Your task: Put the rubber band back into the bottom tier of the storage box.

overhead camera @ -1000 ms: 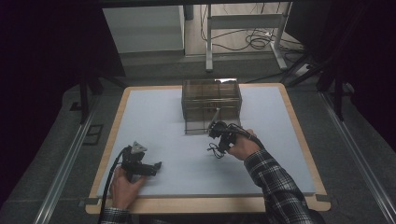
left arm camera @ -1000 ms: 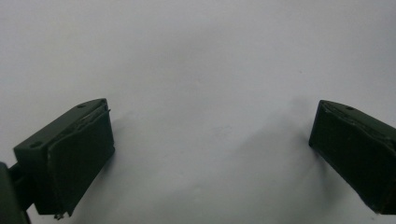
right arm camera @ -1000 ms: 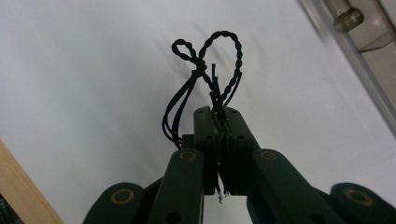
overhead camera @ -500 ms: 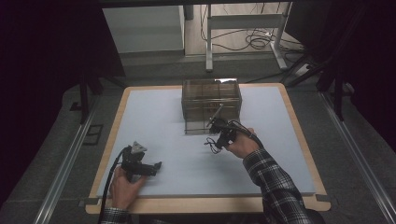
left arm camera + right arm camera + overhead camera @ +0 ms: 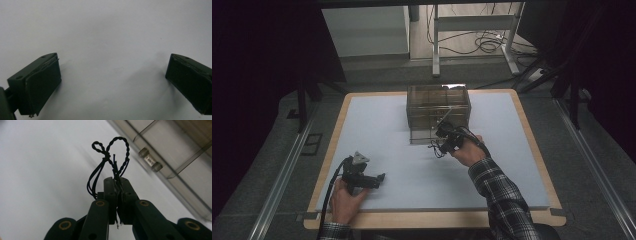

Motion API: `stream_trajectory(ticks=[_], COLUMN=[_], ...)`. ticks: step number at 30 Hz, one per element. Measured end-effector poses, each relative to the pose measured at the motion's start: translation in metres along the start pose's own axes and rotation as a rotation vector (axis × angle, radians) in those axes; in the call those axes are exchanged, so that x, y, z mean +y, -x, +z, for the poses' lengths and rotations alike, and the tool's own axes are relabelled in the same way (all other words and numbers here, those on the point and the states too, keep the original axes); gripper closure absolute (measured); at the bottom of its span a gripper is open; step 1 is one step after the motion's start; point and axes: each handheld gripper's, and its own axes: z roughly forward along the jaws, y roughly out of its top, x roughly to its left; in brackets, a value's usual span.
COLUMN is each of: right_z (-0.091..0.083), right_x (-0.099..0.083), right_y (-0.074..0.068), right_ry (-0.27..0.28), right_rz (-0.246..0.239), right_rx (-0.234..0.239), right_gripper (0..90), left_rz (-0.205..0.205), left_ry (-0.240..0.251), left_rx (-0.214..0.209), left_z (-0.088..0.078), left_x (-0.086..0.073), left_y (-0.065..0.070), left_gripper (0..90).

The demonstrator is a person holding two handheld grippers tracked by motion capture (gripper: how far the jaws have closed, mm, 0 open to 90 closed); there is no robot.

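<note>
So on the lower left of the high view, the left gripper (image 5: 379,176) sits low over the white desk (image 5: 382,125), held by the person's left hand (image 5: 346,197). In its own view the two black jaws are spread wide with just bare desk between them, nothing held. Moving right, near the middle of the frame there's a clear smoky plastic box (image 5: 438,111) with dividers inside, standing toward the back of the desk. Just in front of the box's near right corner is the right gripper (image 5: 443,131), and its jaws are pressed together on a bundle of thin black twisted wire (image 5: 110,162), loops sticking out past the tips, right beside the box wall.
</note>
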Motion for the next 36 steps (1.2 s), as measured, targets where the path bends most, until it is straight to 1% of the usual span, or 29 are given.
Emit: stream_trajectory(ticks=[3, 5, 6, 8, 11, 21, 26, 27, 28, 31, 32, 36], right_z=[0.001, 0.002, 0.003, 0.003, 0.006, 0.010, 0.014, 0.014, 0.016, 0.018, 0.020, 0.024], right_x=[0.003, 0.005, 0.007, 0.008, 0.013, 0.021, 0.029, 0.029, 0.031, 0.033, 0.035, 0.038], right_y=[0.001, 0.002, 0.002, 0.002, 0.005, 0.010, 0.013, 0.013, 0.014, 0.015, 0.015, 0.015], right_ry=[0.023, 0.030, 0.043, 0.047, 0.070, 0.123, 0.150, 0.150, 0.161, 0.169, 0.176, 0.183], right_rz=[0.010, 0.012, 0.016, 0.021, 0.032, 0.065, 0.080, 0.080, 0.072, 0.075, 0.079, 0.086], right_rx=[-0.001, -0.008, -0.014, -0.014, -0.030, -0.048, -0.080, -0.080, -0.093, -0.097, -0.107, -0.120], right_gripper=[85.2, 85.2, 85.2, 85.2, 85.2, 85.2, 85.1, 85.1, 85.1, 85.1, 85.1, 85.1], left_rz=[0.000, 0.000, 0.000, 0.000, 0.000, 0.000, 0.000, 0.000, 0.000, 0.000, 0.002, 0.000], left_ry=[0.000, 0.000, 0.000, 0.000, 0.000, 0.000, -0.001, -0.001, 0.000, -0.001, -0.002, 0.000], left_rx=[0.000, 0.000, 0.000, 0.000, 0.000, 0.000, 0.001, 0.001, 0.000, 0.000, 0.000, 0.000], left_z=[0.000, 0.000, 0.000, 0.000, 0.000, 0.000, 0.000, 0.000, 0.000, 0.000, 0.000, 0.000], left_x=[0.000, 0.000, 0.000, 0.000, 0.000, 0.000, 0.000, 0.000, 0.000, 0.000, 0.000, 0.000], left_y=[0.000, 0.000, 0.000, 0.000, 0.000, 0.000, 0.000, 0.000, 0.000, 0.000, 0.000, 0.000], left_gripper=[0.0, 0.0, 0.0, 0.0, 0.0, 0.0, 0.0, 0.0, 0.0, 0.0, 0.0, 0.0])
